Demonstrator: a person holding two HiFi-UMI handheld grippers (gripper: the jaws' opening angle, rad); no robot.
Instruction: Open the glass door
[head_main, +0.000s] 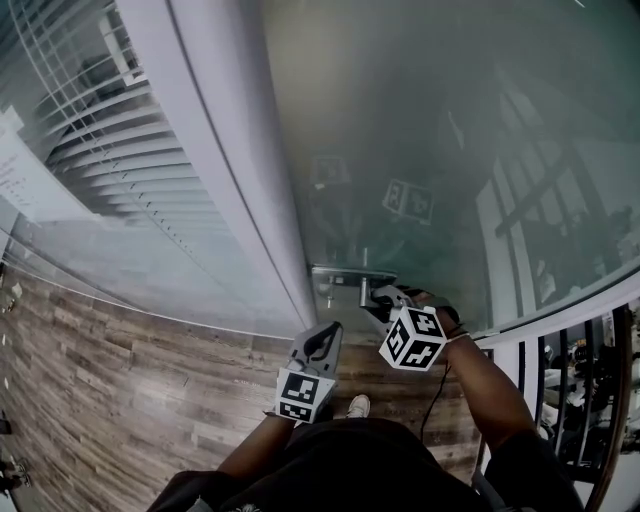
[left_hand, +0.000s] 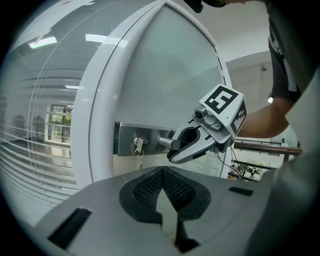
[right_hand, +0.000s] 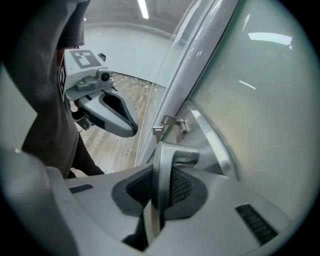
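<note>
The glass door stands in a white frame and bears a metal lock plate. A key hangs in its lock. My right gripper is shut on the door's lever handle, which stands upright between the pads. In the left gripper view the right gripper has its fingers round the handle. In the head view the right gripper sits at the handle. My left gripper is shut on nothing. There the left gripper hangs just left of and below the handle.
A fixed glass panel with slatted blinds behind it lies left of the frame. Wood-plank floor runs below. A dark railing stands at the right. The person's shoe is close to the door.
</note>
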